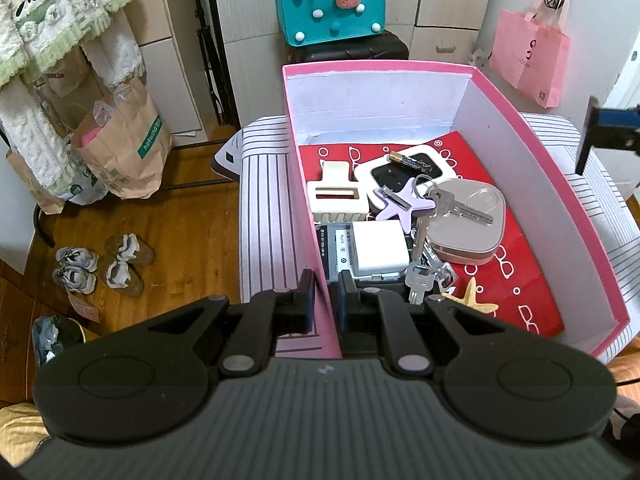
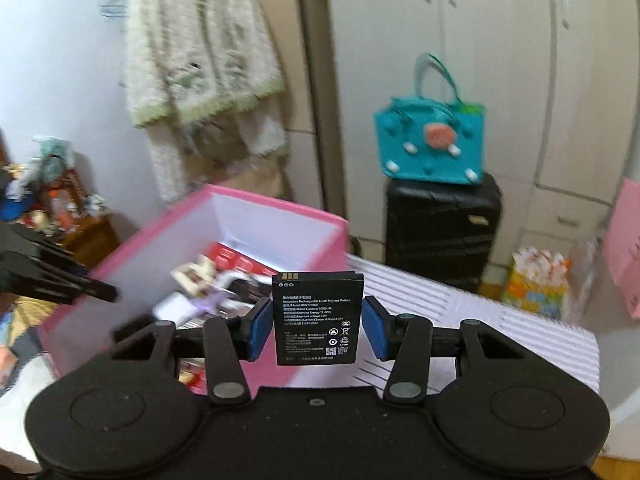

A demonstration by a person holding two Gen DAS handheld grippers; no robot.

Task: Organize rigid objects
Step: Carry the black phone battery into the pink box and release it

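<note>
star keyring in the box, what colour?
Pale purple star keyring, in the pink box; clearest in the left wrist view.

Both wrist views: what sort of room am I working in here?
Most likely a lived-in bedroom or spare room at home: a knitted cardigan hangs on the wall, shoes sit on the wood floor, and a black suitcase stands against the cupboards.

wooden floor [image 1: 192, 236], white cupboards [image 2: 500, 80], black suitcase [image 2: 440, 236]
</note>
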